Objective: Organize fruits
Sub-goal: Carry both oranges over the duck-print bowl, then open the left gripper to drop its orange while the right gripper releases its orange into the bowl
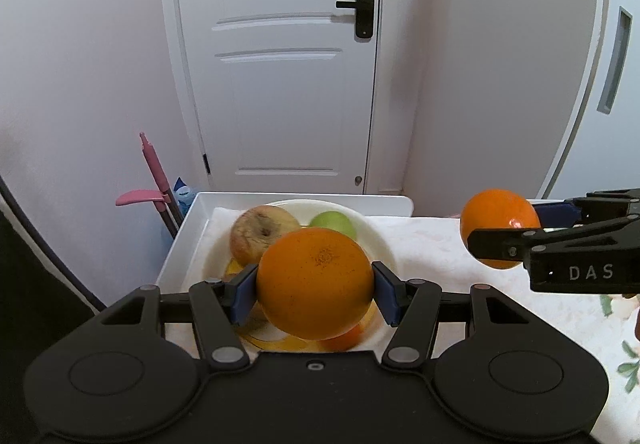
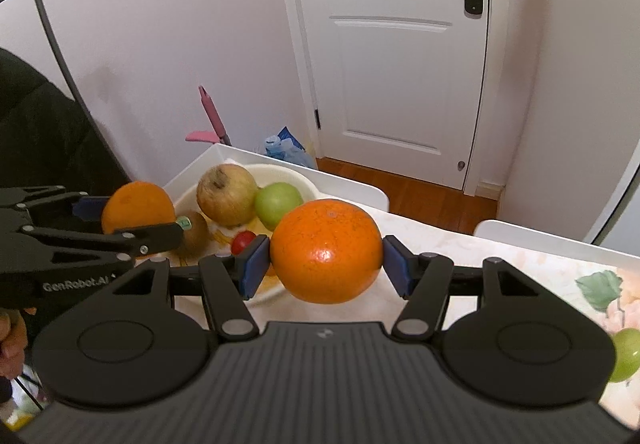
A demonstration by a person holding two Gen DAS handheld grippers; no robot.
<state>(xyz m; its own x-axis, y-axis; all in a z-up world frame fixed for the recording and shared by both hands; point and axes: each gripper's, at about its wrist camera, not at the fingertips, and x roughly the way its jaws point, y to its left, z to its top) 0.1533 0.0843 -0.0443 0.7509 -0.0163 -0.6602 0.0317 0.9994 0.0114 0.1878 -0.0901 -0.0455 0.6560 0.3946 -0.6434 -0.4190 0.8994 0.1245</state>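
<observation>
My left gripper (image 1: 316,290) is shut on an orange (image 1: 314,282) and holds it above the near part of a white bowl (image 1: 380,240). The bowl holds a wrinkled yellow-brown apple (image 1: 256,230), a green apple (image 1: 334,224) and bananas (image 1: 272,344). My right gripper (image 2: 326,262) is shut on a second orange (image 2: 326,250), held above the table to the right of the bowl (image 2: 280,174). In the right wrist view the bowl also holds a kiwi (image 2: 196,234) and a small red fruit (image 2: 243,242). The right gripper and its orange (image 1: 498,220) show in the left wrist view.
The bowl sits in a white tray (image 1: 192,220) at the table's left end. A floral tablecloth (image 1: 440,256) covers the table. Another green fruit (image 2: 626,354) lies on the cloth at the right. A white door (image 1: 280,56), a pink-handled tool (image 1: 154,172) and a blue bag (image 2: 286,150) stand behind.
</observation>
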